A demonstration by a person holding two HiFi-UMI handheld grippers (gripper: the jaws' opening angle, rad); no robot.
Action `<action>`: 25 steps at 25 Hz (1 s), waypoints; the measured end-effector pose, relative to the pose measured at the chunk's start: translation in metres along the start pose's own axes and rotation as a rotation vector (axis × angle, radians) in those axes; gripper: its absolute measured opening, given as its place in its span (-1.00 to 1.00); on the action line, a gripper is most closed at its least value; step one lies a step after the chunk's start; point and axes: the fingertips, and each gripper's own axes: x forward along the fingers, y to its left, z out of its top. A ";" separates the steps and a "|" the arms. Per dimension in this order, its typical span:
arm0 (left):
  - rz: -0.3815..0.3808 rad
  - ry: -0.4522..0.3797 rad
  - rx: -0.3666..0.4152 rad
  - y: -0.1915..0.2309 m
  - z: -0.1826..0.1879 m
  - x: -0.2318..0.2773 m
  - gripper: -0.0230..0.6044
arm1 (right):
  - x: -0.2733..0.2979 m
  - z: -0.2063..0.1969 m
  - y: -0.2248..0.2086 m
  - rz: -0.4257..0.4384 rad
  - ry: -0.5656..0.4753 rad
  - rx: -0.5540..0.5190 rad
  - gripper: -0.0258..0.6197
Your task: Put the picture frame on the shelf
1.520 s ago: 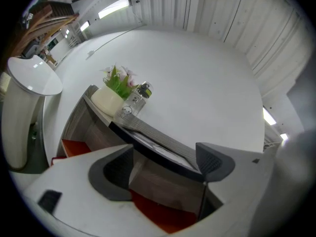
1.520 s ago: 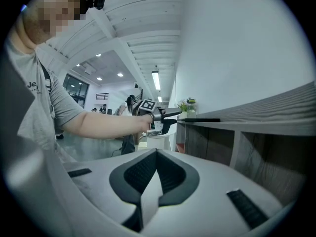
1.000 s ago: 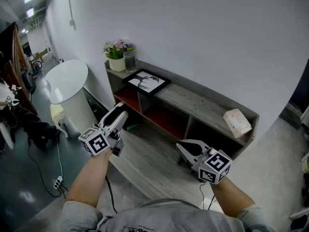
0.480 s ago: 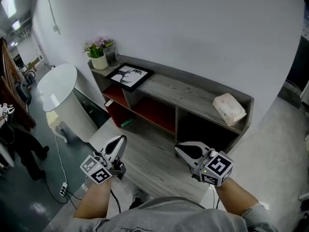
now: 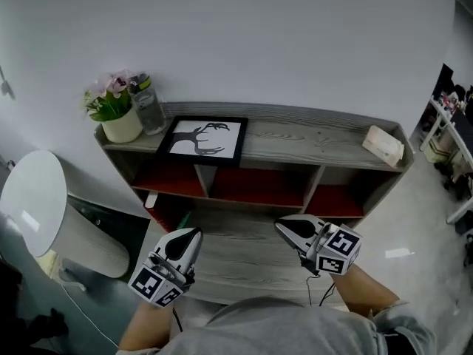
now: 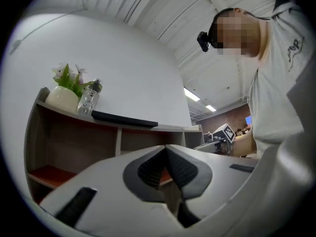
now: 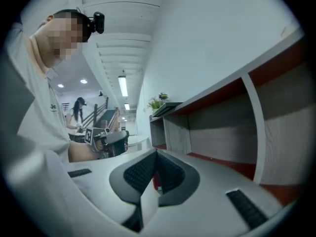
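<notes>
Head view: we see the frame (image 5: 205, 139) lying flat, face up, on top of the shelf (image 5: 310, 135) toward its left end, just beside the bottle (image 5: 150, 109) and flower pot (image 5: 122, 126), so the task looks done. Its near edge sits at the shelf's front lip; we can't tell if it overhangs. A tissue pack (image 5: 387, 145) lies well apart at the right end. Left gripper (image 5: 191, 235) and right gripper (image 5: 284, 226) hang low before the shelf, clear of the frame, jaws closed together on nothing. We judge them parked, with nothing needing a hold.
</notes>
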 end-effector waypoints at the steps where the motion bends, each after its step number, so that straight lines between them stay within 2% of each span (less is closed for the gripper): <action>1: -0.030 0.004 -0.003 0.008 0.004 -0.005 -0.90 | 0.007 0.002 0.003 -0.035 -0.006 0.017 -0.91; 6: -0.135 -0.012 -0.052 0.039 0.024 -0.023 -0.90 | 0.026 0.027 0.013 -0.173 -0.029 0.001 -0.91; 12: -0.197 0.000 -0.076 0.045 0.028 -0.013 -0.90 | 0.015 0.047 0.009 -0.271 -0.071 -0.012 -0.91; 17: -0.187 0.000 -0.110 0.040 0.020 0.012 -0.90 | -0.001 0.039 -0.007 -0.301 -0.062 0.013 -0.91; 20: -0.180 0.014 -0.157 0.031 0.012 0.026 -0.90 | -0.009 0.029 -0.012 -0.288 -0.056 0.034 -0.91; 25: -0.180 0.013 -0.183 0.017 0.003 0.043 -0.90 | -0.024 0.028 -0.024 -0.265 -0.065 0.045 -0.91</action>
